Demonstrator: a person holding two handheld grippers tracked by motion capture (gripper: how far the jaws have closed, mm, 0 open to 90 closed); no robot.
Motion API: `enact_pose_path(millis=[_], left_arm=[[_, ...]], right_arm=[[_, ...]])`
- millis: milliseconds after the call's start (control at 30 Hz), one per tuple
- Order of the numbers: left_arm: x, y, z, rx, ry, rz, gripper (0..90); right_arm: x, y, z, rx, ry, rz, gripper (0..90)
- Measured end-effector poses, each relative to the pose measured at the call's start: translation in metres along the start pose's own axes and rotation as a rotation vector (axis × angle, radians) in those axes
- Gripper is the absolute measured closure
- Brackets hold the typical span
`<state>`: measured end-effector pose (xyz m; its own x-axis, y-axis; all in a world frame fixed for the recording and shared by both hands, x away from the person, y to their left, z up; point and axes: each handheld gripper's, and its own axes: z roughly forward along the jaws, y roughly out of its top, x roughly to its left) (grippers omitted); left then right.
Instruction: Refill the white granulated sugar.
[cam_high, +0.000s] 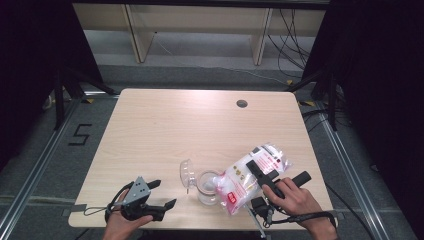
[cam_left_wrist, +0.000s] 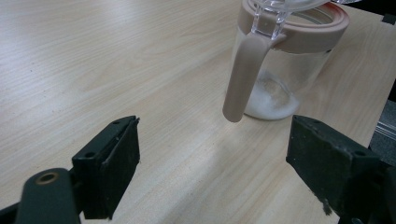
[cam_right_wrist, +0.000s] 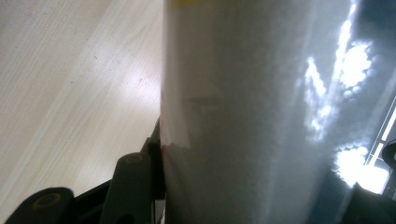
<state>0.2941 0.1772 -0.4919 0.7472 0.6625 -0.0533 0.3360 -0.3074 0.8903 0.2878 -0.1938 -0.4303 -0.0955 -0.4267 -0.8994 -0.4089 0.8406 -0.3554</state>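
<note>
Right gripper (cam_high: 270, 176): I have it clamped across the white-filled bag (cam_high: 245, 182), close to my edge.
Bag axis: slanted, low end at the jar (cam_high: 208, 187), high end up-right.
Jar: open, lid (cam_high: 186, 172) flipped left, some white powder inside.
Left gripper (cam_high: 162, 194): jaws wide, empty, jar to its right.
Table (cam_high: 165, 125): bare beyond.

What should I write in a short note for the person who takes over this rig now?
Right gripper: shut on the bag of white powder, tilted over the jar.
Left gripper: open, holding nothing, near the table's front left edge.
Jar: upright, its lid hinged open, beside the bag's lower end.
Done: a little white powder lies in the jar.
Left: probably finish pouring, put the bag down, close the lid.
</note>
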Motion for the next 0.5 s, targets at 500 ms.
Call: enact_pose_path(millis=[500], left_arm=[[0.0001,0.0001,-0.0003,0.008,0.006,0.004,16.8]], right_arm=[[-0.0003,-0.0001,0.0003,0.0,0.003,-0.002,55.3]])
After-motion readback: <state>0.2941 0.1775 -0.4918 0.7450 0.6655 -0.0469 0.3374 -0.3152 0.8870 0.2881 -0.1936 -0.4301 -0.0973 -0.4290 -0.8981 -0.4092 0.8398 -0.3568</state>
